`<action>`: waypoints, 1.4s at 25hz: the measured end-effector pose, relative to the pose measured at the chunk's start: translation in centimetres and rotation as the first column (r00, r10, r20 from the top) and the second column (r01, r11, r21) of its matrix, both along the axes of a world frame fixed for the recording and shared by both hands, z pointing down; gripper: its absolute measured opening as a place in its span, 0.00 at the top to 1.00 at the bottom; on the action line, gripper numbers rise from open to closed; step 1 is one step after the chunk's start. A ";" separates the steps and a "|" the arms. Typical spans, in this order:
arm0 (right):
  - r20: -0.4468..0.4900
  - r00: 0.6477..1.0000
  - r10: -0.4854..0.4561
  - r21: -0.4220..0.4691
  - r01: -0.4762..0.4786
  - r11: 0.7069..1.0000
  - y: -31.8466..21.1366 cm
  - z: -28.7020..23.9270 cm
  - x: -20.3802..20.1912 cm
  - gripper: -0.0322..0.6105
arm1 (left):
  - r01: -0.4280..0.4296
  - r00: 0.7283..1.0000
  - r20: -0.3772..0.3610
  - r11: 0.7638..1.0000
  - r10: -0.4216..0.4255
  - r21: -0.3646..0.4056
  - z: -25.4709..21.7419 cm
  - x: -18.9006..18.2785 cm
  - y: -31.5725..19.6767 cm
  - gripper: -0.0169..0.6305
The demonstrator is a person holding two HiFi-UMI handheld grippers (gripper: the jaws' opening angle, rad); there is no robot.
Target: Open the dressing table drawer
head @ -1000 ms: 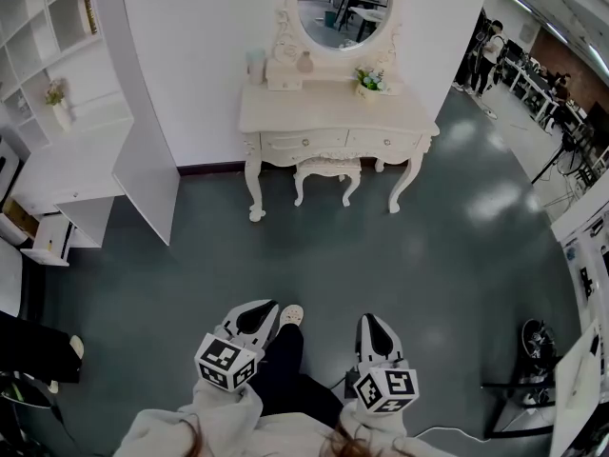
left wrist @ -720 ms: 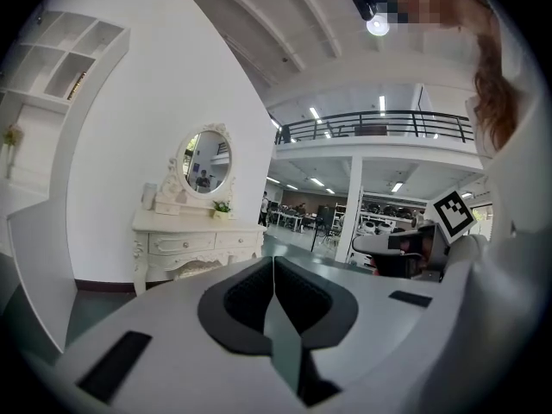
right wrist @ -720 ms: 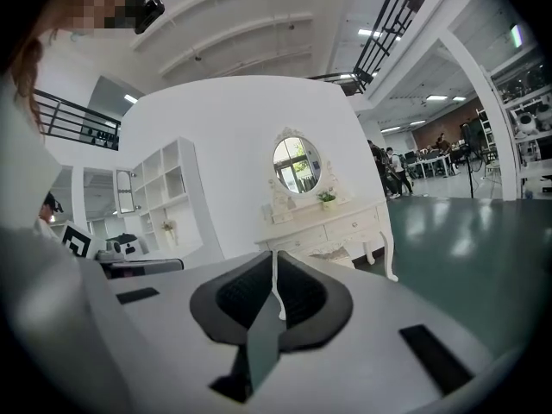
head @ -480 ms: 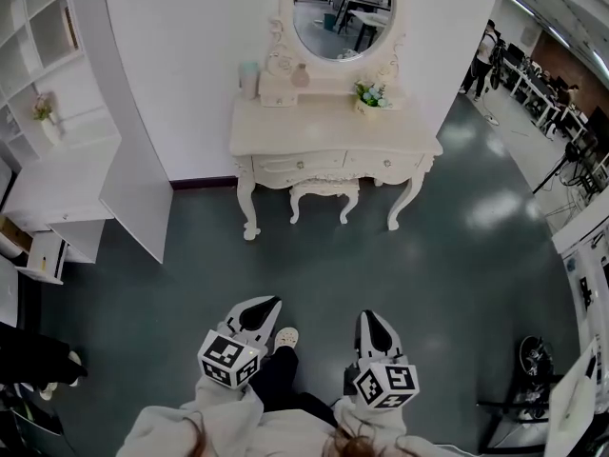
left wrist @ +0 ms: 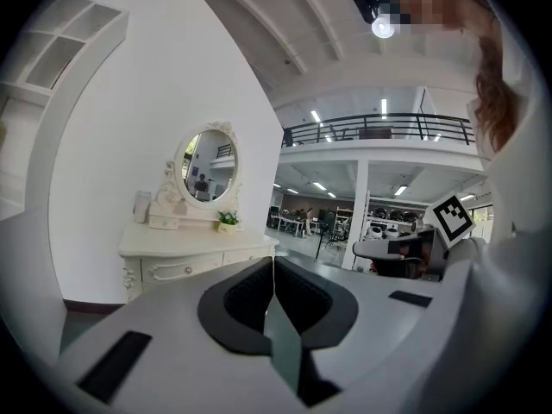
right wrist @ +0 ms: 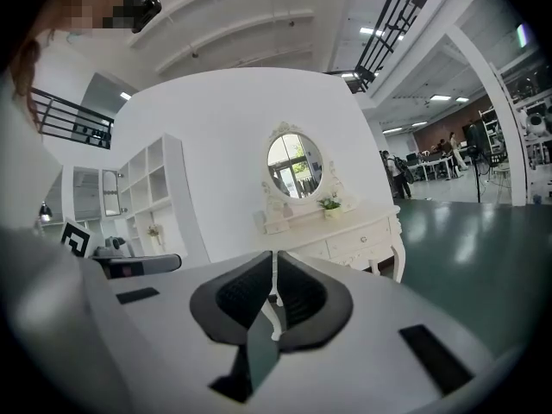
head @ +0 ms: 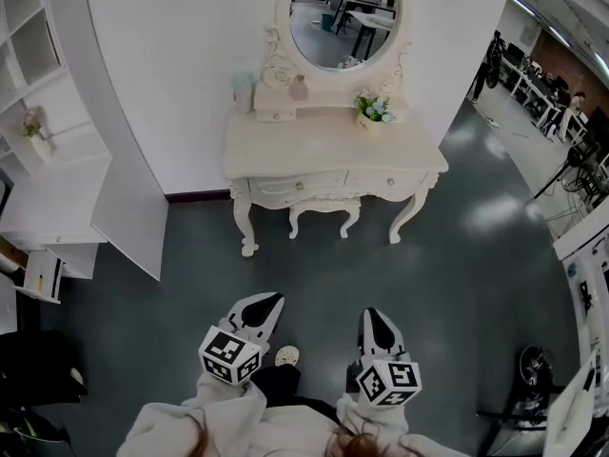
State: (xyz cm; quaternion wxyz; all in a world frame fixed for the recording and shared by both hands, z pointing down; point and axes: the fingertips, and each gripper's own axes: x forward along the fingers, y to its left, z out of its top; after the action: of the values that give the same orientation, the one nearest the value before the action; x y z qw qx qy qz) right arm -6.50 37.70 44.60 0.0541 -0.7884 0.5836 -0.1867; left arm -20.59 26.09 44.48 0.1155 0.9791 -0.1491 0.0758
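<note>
A cream dressing table [head: 333, 150] with an oval mirror stands against the white wall ahead. Its two front drawers, left [head: 295, 187] and right [head: 385, 180], are both closed, each with a small knob. The table also shows far off in the left gripper view [left wrist: 194, 253] and the right gripper view [right wrist: 345, 231]. My left gripper [head: 265, 303] and right gripper [head: 372, 318] are low in the head view, well short of the table. Both are shut with nothing between the jaws.
A matching stool [head: 324, 214] is tucked under the table. A vase of flowers [head: 371, 112], a small box and bottles sit on top. White shelving and a desk [head: 57, 198] stand to the left. Grey floor lies between me and the table. A black stand [head: 538, 369] is at the right.
The dressing table has drawn nearer and larger in the head view as I walk toward it. Both grippers stay shut and keep the same spot in the picture.
</note>
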 end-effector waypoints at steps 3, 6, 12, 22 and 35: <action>-0.005 1.000 0.008 0.004 -0.008 1.000 -2.2 -0.1 1.2 0.89 | -0.011 1.000 -0.007 1.000 0.011 0.016 -0.3 1.3 -2.3 0.94; -0.010 1.000 0.012 0.008 -0.012 1.000 -4.4 -0.1 2.1 0.89 | -0.013 1.000 -0.010 1.000 0.013 0.020 -0.2 2.2 -4.7 0.94; -0.017 1.000 0.019 0.017 -0.018 1.000 -8.1 0.1 3.3 0.89 | -0.018 1.000 0.000 0.999 0.018 0.028 0.3 3.4 -8.4 0.94; 0.004 1.000 0.015 -0.029 -0.015 0.999 -10.4 1.0 3.0 0.89 | 0.008 1.000 0.015 1.000 -0.008 0.005 0.9 2.1 -11.5 0.94; 0.008 0.994 -0.106 -0.050 0.106 0.993 -15.5 1.9 3.8 0.89 | 0.134 0.990 0.048 0.991 -0.134 -0.003 2.2 1.0 -14.4 0.94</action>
State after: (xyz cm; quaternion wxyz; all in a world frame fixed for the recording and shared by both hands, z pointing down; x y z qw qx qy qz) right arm -2.68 22.20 46.51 0.0259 -0.7570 0.6196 -0.2060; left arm -19.63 11.72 46.70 0.1198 0.9645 -0.2170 0.0916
